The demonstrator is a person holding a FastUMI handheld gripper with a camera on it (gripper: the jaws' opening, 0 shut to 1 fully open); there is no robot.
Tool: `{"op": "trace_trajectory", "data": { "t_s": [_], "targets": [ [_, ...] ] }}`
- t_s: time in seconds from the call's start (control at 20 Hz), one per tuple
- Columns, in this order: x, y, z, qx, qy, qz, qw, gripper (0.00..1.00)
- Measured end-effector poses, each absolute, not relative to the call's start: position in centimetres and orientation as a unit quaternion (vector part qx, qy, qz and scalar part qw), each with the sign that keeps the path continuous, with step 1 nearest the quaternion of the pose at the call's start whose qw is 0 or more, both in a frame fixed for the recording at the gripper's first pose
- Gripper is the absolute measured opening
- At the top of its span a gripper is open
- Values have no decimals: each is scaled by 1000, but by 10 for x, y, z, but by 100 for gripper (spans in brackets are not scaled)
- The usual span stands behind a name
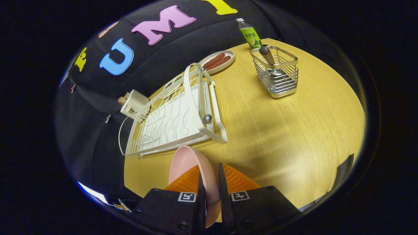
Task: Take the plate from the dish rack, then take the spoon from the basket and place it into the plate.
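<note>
The dish rack (173, 114) stood on the surface (277, 137); right of it stood the basket (276, 73) holding the spoon (269, 58), a bottle (249, 32) behind.

A staged kitchen corner inside a recording booth: a wooden table (277, 130) stands against a black cloth wall (107, 107). On the table, a white dish rack (169, 120) is the landmark. Beyond it lies a dish of sausages (217, 61); to its right stands a wire basket (277, 76), with a bottle (250, 34) behind that.
</note>
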State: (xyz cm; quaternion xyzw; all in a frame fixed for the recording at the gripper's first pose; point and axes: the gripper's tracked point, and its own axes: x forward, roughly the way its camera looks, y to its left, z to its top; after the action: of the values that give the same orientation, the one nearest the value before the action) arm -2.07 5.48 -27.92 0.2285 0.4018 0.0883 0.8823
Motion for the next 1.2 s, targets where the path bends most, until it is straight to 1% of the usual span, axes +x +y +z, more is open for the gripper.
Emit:
{"op": "trace_trajectory", "data": {
  "t_s": [0.1,0.15,0.25,0.3,0.35,0.45,0.5,0.55,0.65,0.75,0.9,1.2],
  "targets": [
    [-18,44,-284,218,408,89,882,25],
    [-17,38,-282,211,409,94,883,28],
    [-11,25,-268,203,390,107,892,28],
    [-9,17,-259,192,381,113,897,33],
    [-7,6,-251,178,369,119,905,43],
    [-1,-24,-227,139,326,117,928,59],
    [3,-37,-209,121,296,118,940,59],
    [8,-47,-193,101,266,121,951,74],
    [17,-69,-164,43,203,124,970,99],
    [32,-77,-141,-12,143,134,981,98],
    [42,-64,-124,-54,98,169,979,98],
    [81,-56,-152,-124,69,162,976,98]
  ]
}}
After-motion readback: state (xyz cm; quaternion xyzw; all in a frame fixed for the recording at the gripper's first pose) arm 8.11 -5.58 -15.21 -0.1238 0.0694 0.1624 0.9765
